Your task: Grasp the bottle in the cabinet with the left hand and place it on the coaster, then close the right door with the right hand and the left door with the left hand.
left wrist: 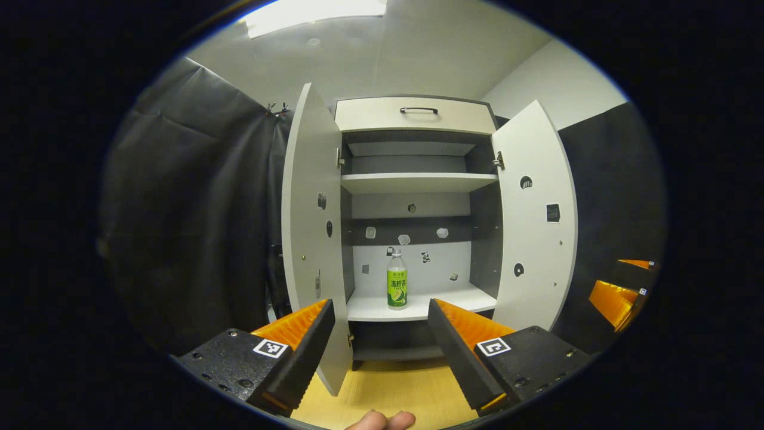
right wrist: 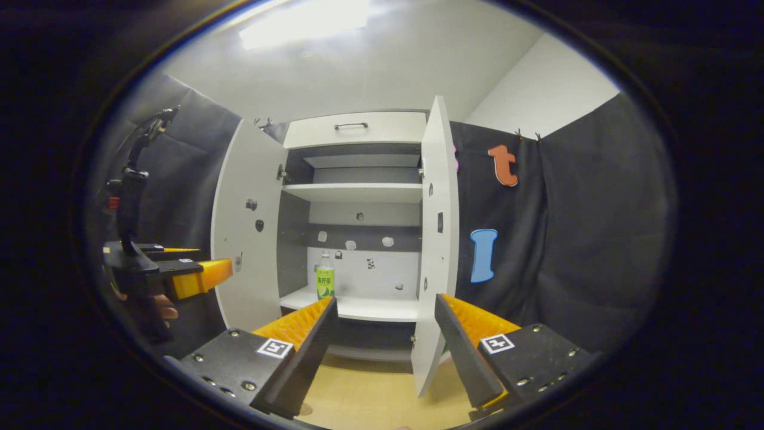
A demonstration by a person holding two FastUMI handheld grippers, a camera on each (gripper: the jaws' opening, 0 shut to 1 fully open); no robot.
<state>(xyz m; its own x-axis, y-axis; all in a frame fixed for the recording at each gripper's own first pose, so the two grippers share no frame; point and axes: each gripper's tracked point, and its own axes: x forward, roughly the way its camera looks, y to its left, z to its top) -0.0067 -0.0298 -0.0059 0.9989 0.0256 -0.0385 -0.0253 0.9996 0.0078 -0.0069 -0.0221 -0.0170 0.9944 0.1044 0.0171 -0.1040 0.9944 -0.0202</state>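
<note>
A clear bottle (left wrist: 397, 280) with a green label stands upright on the lower shelf (left wrist: 370, 307) of the open cabinet, left of the middle. My left gripper (left wrist: 382, 307) is open, level with the shelf and well short of it, the bottle showing between its fingers. The right gripper view has the bottle (right wrist: 325, 278) at the shelf's left side. My right gripper (right wrist: 385, 301) is open and holds nothing; it faces the cabinet from farther right. The left door (left wrist: 313, 239) and the right door (left wrist: 534, 221) both stand wide open. The right door (right wrist: 439, 239) is nearly edge-on here.
A drawer with a dark handle (left wrist: 418, 113) tops the cabinet, above an upper shelf (left wrist: 418, 182). The wooden tabletop (left wrist: 394, 388) lies below my fingers. The other gripper (left wrist: 621, 295) shows at the far right, the left gripper (right wrist: 179, 275) at the far left. A person's fingertip (left wrist: 382, 421) shows at the bottom.
</note>
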